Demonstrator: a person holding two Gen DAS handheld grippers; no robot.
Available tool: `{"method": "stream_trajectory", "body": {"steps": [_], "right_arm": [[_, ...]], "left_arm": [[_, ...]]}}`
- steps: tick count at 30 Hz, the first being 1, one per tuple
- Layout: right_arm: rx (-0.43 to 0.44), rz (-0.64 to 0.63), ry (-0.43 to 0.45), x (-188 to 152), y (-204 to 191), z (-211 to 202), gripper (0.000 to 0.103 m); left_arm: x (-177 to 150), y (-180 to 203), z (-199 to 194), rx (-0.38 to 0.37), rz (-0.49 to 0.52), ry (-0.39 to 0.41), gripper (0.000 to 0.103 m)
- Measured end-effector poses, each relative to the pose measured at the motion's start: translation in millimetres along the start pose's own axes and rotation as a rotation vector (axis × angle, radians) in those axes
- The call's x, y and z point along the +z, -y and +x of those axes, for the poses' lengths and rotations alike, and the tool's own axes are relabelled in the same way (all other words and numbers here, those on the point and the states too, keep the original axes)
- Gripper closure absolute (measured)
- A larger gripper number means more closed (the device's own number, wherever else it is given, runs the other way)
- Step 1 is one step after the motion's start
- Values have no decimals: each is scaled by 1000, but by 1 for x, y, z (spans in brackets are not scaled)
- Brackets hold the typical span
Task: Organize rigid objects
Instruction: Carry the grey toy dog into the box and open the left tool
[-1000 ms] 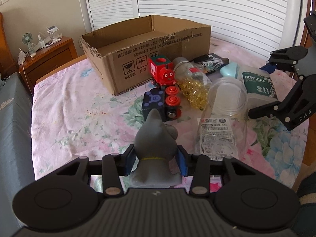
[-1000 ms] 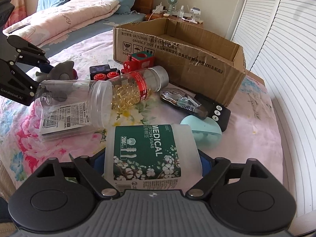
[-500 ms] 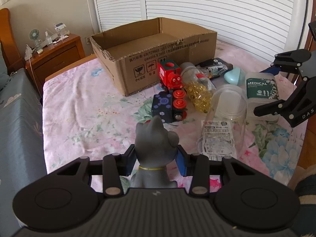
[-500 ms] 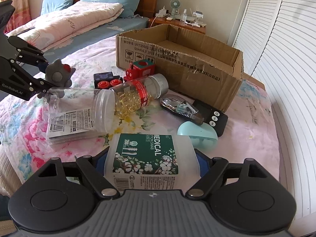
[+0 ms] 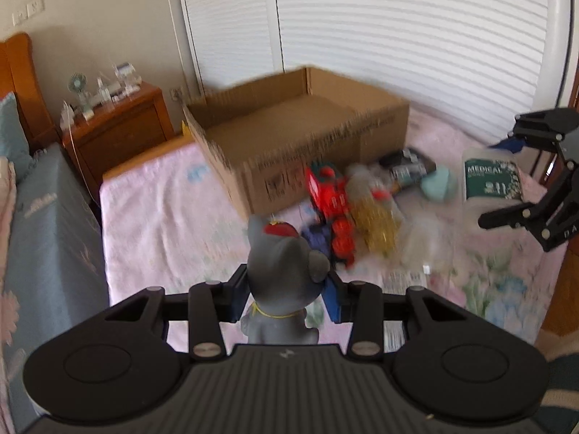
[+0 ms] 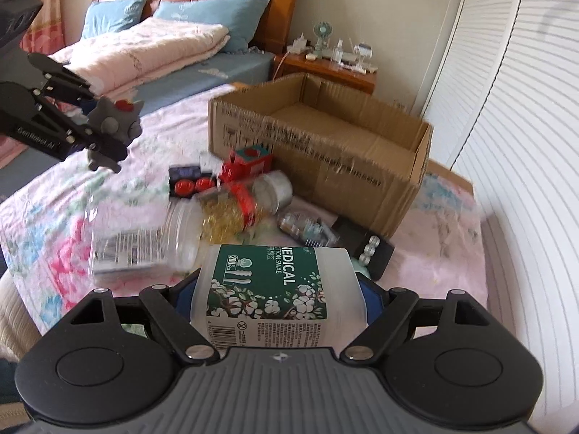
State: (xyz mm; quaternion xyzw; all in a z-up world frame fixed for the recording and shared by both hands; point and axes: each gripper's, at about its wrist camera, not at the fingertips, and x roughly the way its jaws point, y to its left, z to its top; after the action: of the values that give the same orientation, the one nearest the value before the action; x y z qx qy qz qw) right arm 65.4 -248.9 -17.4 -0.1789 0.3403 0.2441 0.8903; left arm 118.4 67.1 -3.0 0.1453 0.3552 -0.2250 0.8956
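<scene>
- my left gripper [image 5: 286, 298] has both fingers squeezed on one grey cat figure [image 5: 280, 271], held up off the bedspread [image 5: 159, 209]
- my right gripper [image 6: 277, 294] is pinching one tub of cotton swabs [image 6: 275, 293] with a green label, also lifted
- just past that, lying on the bed: one clear empty jar [image 6: 144, 242] on its side, one bottle of yellow capsules [image 6: 239, 206] touching it, one mint-green case [image 5: 439, 186], one black remote [image 6: 365, 247]
- one red toy train [image 6: 249, 161] with a dark wagon [image 6: 186, 179] behind it, right beside the box
- one open cardboard box [image 6: 325, 148], looks empty inside from here
- far back: one wooden nightstand [image 5: 119, 126] with one small fan [image 5: 77, 85] on top
</scene>
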Motion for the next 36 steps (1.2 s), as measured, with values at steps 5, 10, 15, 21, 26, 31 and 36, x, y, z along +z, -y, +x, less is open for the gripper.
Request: {"method": "stream_trajectory", "body": {"steps": [5, 10, 15, 21, 26, 31, 36], "right_arm": [[-5, -6, 65, 21, 13, -7, 17], [-10, -6, 112, 43, 26, -5, 17], [-10, 24, 135, 63, 41, 2, 17], [-22, 37, 155, 81, 52, 1, 17], [-47, 33, 156, 87, 56, -3, 17], [-53, 39, 148, 90, 60, 2, 17], [-38, 48, 148, 95, 64, 9, 17]], "left_arm": [[50, -15, -3, 45, 18, 77, 63], [102, -30, 17, 58, 22, 107, 63], [142, -41, 60, 64, 39, 65, 63], [165, -53, 113, 28, 18, -3, 63], [171, -57, 148, 25, 13, -46, 57], [167, -59, 160, 82, -26, -36, 18], [157, -54, 142, 74, -2, -9, 11]]}}
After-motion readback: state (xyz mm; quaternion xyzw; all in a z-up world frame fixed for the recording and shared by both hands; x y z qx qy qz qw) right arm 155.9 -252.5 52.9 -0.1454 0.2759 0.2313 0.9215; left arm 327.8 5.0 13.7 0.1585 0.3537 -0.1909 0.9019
